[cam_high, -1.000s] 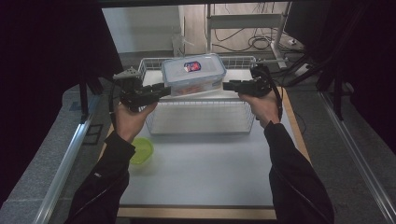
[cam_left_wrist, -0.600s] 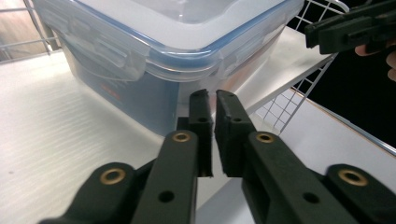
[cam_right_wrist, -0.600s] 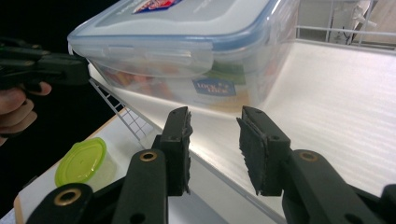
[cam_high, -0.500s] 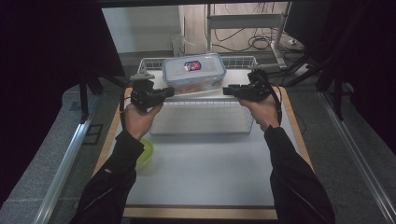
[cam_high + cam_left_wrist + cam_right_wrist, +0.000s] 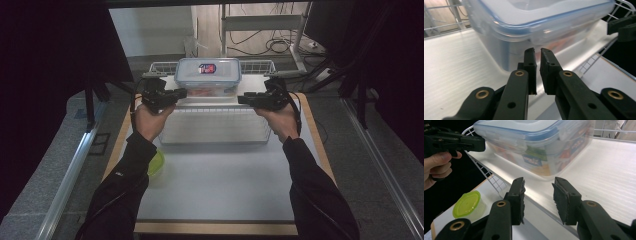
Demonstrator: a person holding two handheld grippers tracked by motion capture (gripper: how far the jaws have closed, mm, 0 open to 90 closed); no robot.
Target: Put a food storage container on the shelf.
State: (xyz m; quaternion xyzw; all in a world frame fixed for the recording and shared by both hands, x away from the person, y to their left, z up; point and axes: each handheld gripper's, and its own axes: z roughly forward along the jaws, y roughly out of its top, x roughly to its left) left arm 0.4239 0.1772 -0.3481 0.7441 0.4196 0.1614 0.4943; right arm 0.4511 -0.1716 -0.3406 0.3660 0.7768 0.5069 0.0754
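Observation:
A clear plastic container point(image 5: 207, 75) with a blue-rimmed lid and a red label stands on the white top shelf point(image 5: 252, 86) of a wire rack. My left gripper point(image 5: 182, 92) is at its left front corner, jaws almost shut with nothing between them. In the left gripper view the gripper point(image 5: 537, 51) points at the container's wall point(image 5: 544, 22). My right gripper point(image 5: 241, 99) hangs at the right front, open and empty. From the right gripper view point(image 5: 537, 182) the container point(image 5: 536, 142) lies just beyond the jaws.
The wire rack point(image 5: 215, 127) takes up the back half of the white table mat point(image 5: 220, 185). A small tub with a green lid point(image 5: 156, 162) sits on the mat by the left forearm. Cables and a metal frame lie on the floor behind.
The left hand has shifted a little to the right, toward the container. The right gripper has dropped slightly. The container has stayed in place.

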